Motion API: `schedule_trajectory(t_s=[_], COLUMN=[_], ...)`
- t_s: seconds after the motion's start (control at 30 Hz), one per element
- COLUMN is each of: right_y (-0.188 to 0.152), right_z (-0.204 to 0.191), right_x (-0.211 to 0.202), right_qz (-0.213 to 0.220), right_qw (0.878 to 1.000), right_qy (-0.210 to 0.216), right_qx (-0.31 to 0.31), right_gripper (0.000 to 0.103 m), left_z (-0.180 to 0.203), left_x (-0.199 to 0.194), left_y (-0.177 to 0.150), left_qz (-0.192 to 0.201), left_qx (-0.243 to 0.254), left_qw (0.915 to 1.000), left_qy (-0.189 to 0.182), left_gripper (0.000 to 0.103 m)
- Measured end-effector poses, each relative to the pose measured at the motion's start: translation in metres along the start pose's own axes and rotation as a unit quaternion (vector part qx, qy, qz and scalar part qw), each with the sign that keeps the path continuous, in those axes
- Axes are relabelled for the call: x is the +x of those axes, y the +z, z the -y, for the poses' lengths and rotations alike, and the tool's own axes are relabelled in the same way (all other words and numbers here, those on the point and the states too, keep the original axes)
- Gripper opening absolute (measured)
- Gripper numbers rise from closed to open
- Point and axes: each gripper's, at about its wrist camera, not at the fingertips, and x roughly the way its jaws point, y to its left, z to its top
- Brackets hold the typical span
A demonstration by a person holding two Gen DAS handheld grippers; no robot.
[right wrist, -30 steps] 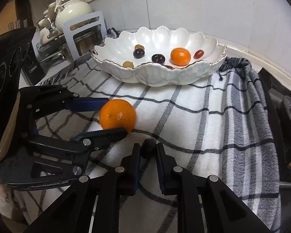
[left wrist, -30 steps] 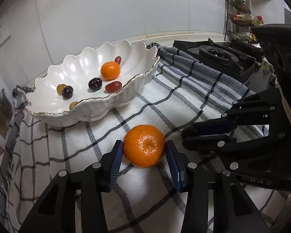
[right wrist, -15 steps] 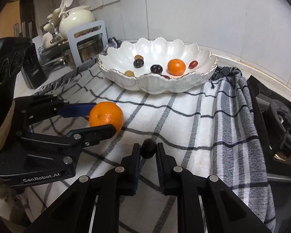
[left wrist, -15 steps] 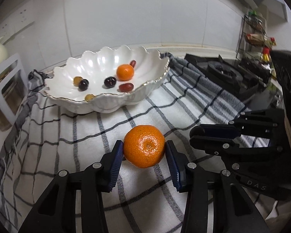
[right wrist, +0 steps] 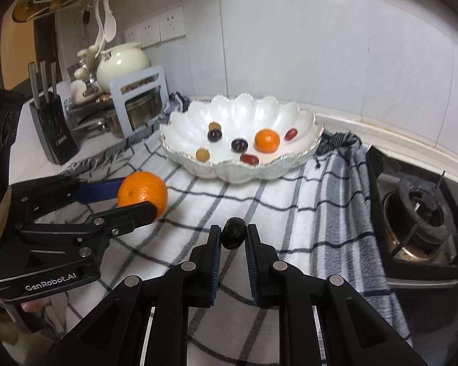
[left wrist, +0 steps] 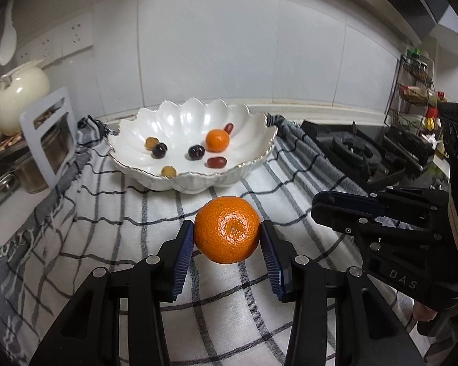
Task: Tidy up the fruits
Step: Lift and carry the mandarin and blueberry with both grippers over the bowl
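Here the left gripper (left wrist: 227, 239) clamps the mandarin (left wrist: 227, 234) and the right gripper (right wrist: 232, 238) pinches a dark grape (right wrist: 233, 233), both above the checked cloth (right wrist: 290, 201) before the scalloped bowl (right wrist: 302, 158). Best lift each over the near rim, then release low in the bare centre; the stove (right wrist: 418, 213) crowds the bowl's right.

Dim, soft indoor light, perhaps overhead; fisheye bends and darkens edges.

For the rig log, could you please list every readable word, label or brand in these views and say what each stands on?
"GenRobot.AI": on the body of the left gripper, seen from the right wrist.
"D A S": on the body of the right gripper, seen from the left wrist.
Knife block label and spice rack packets: too small to read.
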Motion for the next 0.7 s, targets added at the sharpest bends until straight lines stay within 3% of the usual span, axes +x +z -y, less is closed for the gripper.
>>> schedule_trajectory(t_s=[0.43, 0.7], right_y=[0.036, 0.070], right_z=[0.001, 0.009], right_x=[-0.022, -0.012], right_qz=[0.051, 0.064], right_qw=[0.999, 0.998], right_qy=[-0.018, -0.014], right_qx=[0.007, 0.017], right_gripper=[0.019, 0.019], left_z=[-0.015, -0.025], left_x=[-0.030, -0.024], left_y=[0.029, 0.054], left_qz=[0.044, 0.057], left_qx=[-0.040, -0.048], left_qw=[0.9973, 0.9955], left_qy=[0.043, 0.059], left_gripper=[0.044, 0.044])
